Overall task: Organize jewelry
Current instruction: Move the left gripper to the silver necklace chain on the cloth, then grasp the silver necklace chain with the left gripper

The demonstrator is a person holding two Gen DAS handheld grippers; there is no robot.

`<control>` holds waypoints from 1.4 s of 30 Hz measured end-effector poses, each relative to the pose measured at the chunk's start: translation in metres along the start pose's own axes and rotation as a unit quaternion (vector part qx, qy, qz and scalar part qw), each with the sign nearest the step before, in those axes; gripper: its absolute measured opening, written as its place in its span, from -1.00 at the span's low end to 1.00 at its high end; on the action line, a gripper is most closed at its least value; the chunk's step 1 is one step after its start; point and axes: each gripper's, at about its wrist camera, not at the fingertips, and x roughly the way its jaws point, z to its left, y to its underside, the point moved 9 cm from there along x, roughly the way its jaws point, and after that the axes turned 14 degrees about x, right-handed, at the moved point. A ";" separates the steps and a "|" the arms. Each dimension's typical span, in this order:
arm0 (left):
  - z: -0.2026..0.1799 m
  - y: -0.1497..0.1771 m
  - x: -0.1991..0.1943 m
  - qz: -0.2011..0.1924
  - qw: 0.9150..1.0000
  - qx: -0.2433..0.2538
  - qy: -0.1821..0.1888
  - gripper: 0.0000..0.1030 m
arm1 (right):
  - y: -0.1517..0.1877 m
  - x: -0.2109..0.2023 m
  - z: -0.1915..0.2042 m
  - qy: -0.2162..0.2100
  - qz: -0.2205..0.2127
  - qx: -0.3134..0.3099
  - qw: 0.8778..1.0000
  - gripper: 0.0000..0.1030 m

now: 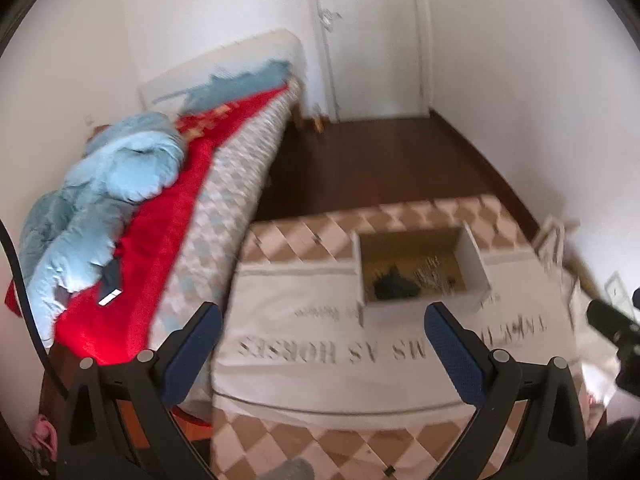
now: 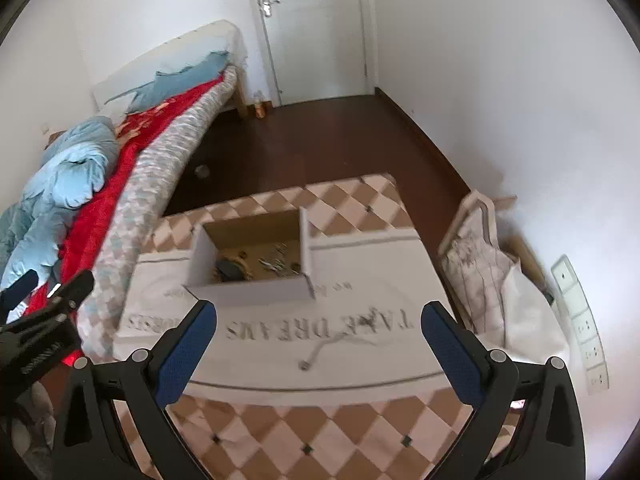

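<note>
An open white cardboard box (image 1: 478,264) (image 2: 248,292) stands on a white printed cloth on the checkered table. Inside lie a dark bundle (image 1: 394,286) (image 2: 228,270) and several small metallic jewelry pieces (image 1: 434,276) (image 2: 278,264). A thin silvery necklace (image 2: 340,342) lies on the cloth in front of the box, in the right wrist view. My left gripper (image 1: 322,338) is open and empty above the cloth, short of the box. My right gripper (image 2: 320,340) is open and empty above the necklace.
The checkered table (image 2: 320,440) carries the white cloth (image 1: 320,384). A bed (image 1: 168,216) with a red blanket and a light blue duvet (image 1: 100,200) lies to the left. Bags (image 2: 492,280) and a wall socket strip (image 2: 580,320) are to the right. Dark wood floor and a white door (image 2: 316,28) lie beyond.
</note>
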 end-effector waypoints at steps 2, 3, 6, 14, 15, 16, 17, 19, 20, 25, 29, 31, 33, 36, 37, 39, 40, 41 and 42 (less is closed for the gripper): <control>-0.020 0.008 0.016 0.018 1.000 0.019 0.008 1.00 | 0.010 0.018 -0.028 0.011 0.021 0.015 1.000 0.70; -0.033 0.012 0.026 0.028 0.999 0.032 0.013 1.00 | 0.015 0.025 -0.038 0.014 0.033 0.022 0.999 0.24; -0.070 0.022 0.048 0.052 0.996 0.062 0.037 1.00 | 0.033 0.055 -0.077 0.019 0.072 0.057 0.996 -0.14; -0.165 0.041 0.091 0.102 0.981 0.129 0.105 0.97 | 0.059 0.102 -0.128 0.040 0.115 0.100 0.988 -0.15; -0.174 0.042 0.095 0.106 0.979 0.134 0.111 0.95 | 0.059 0.105 -0.131 0.041 0.117 0.102 0.987 -0.14; -0.185 0.044 0.100 0.111 0.977 0.141 0.117 0.89 | 0.060 0.108 -0.134 0.043 0.118 0.104 0.987 -0.14; -0.190 0.045 0.103 0.114 0.975 0.146 0.121 0.70 | 0.059 0.110 -0.135 0.041 0.119 0.107 0.986 -0.14; -0.204 0.049 0.110 0.122 0.972 0.158 0.126 0.46 | 0.056 0.111 -0.136 0.043 0.117 0.108 0.986 -0.14; -0.207 0.050 0.113 0.124 0.970 0.163 0.128 0.26 | 0.054 0.111 -0.137 0.043 0.115 0.108 0.986 -0.14; -0.219 0.061 0.120 0.133 0.965 0.172 0.146 -0.88 | 0.047 0.111 -0.137 0.041 0.112 0.114 0.986 -0.14; -0.208 0.060 0.113 0.115 0.969 0.163 0.144 -1.00 | 0.044 0.110 -0.136 0.039 0.109 0.119 0.986 -0.14; -0.191 0.061 0.110 0.110 0.972 0.154 0.138 -1.00 | 0.044 0.109 -0.134 0.035 0.108 0.118 0.987 -0.14; -0.168 0.063 0.107 0.110 0.975 0.141 0.130 -1.00 | 0.044 0.107 -0.129 0.029 0.108 0.117 0.987 -0.14; -0.126 0.072 0.102 0.109 0.980 0.128 0.108 -1.00 | 0.045 0.108 -0.117 0.020 0.110 0.109 0.988 -0.14; -0.117 0.074 0.101 0.110 0.981 0.125 0.102 -1.00 | 0.047 0.110 -0.110 0.013 0.114 0.107 0.988 -0.14; -0.087 0.084 0.099 0.116 0.983 0.109 0.089 -1.00 | 0.049 0.113 -0.102 0.008 0.116 0.104 0.988 -0.14; -0.082 0.087 0.099 0.119 0.983 0.101 0.094 -1.00 | 0.051 0.115 -0.096 0.002 0.119 0.104 0.987 -0.14; -0.078 0.090 0.099 0.123 0.982 0.089 0.108 -1.00 | 0.052 0.117 -0.092 -0.004 0.123 0.108 0.986 -0.14; -0.077 0.092 0.098 0.125 0.980 0.069 0.139 -0.98 | 0.054 0.118 -0.088 -0.007 0.125 0.110 0.986 -0.14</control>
